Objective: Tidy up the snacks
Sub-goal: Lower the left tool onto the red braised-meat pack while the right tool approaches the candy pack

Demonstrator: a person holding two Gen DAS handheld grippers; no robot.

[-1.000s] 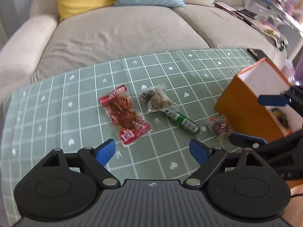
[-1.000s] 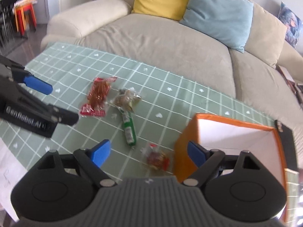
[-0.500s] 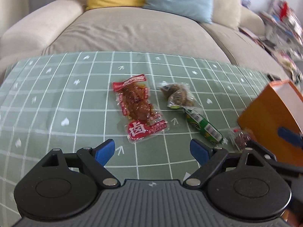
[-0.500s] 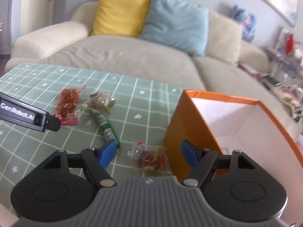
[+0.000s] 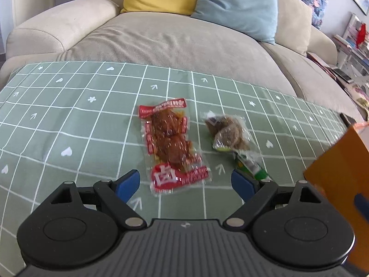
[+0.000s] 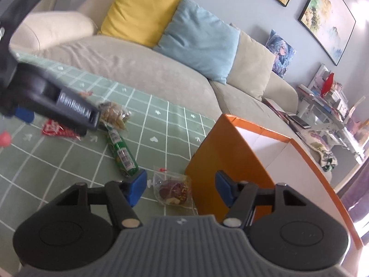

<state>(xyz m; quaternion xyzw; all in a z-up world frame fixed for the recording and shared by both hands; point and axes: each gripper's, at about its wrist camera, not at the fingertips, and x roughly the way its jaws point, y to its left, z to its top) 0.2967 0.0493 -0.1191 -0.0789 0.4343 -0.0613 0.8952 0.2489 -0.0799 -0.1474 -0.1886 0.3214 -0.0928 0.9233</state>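
Snacks are spread over the green tablecloth with the white grid (image 5: pixel 69 124), which covers a table set right against the beige fabric sofa (image 5: pixel 175 39). Nearest the left gripper (image 5: pixel 185 182) is a clear-and-red packet of reddish-brown braised meat (image 5: pixel 170 145), lying lengthwise toward the sofa-side edge, its red label end sitting between the two blue fingertips (image 5: pixel 128 182) but not touched by them, as far as I can tell. That gripper's jaws are spread wide and hold nothing. Just to the right of the red packet is a clear bag of brown lumpy snacks (image 5: pixel 227 131), and touching its near end is a long green tube-shaped packet (image 5: pixel 250 167) angled toward the orange cardboard box with a white inside (image 6: pixel 230 161), which stands open-topped near the table's right edge. In the right wrist view the right gripper (image 6: pixel 178 184) hovers low by the box's near corner, jaws wide apart and empty, with a small clear pouch holding something dark red and brown (image 6: pixel 173 189) lying flat between its fingertips, just beside the box wall. Can't say whether either pad touches it. A yellow cushion (image 6: pixel 138 11) and a light blue cushion (image 6: pixel 198 39) lean on the sofa back.
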